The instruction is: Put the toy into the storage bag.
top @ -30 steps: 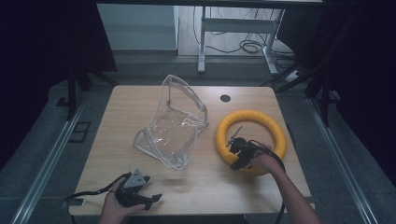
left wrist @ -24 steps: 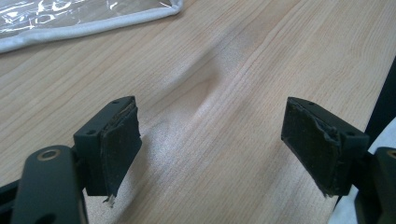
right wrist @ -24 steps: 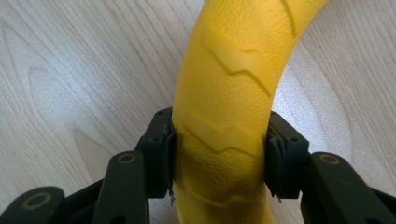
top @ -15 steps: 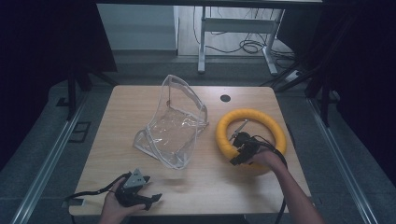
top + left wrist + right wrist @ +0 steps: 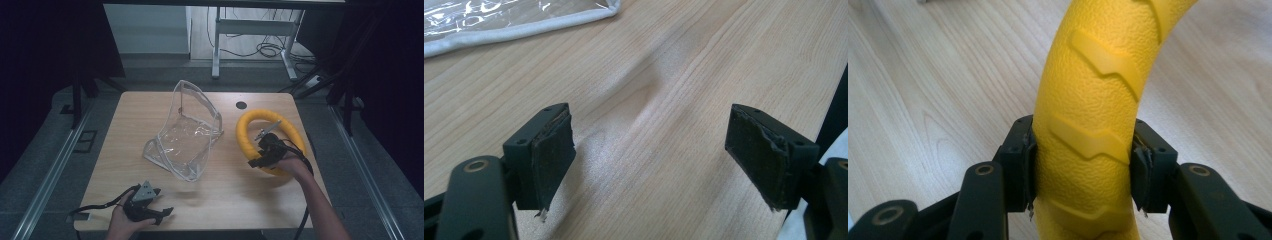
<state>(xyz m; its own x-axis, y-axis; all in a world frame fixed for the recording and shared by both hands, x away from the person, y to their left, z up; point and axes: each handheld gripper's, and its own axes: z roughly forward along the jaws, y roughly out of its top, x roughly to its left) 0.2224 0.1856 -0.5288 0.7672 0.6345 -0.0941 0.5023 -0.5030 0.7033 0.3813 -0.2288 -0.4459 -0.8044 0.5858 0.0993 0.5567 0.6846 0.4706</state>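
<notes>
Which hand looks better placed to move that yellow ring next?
The right one, probably: the right gripper has its jaws closed on the yellow ring, while the left gripper sits open at the table's near edge.

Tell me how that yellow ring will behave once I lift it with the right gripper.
The yellow ring probably lifts as one stiff hoop: it keeps its round shape on the table. Its pebbled, ridged skin should resist slipping between the right gripper pads. Gripped at one side, it may sag or swing.

Clear bag (image 5: 185, 135) blocks table (image 5: 125, 150) centre; bare wood between bag and yellow ring (image 5: 250, 131).
</notes>
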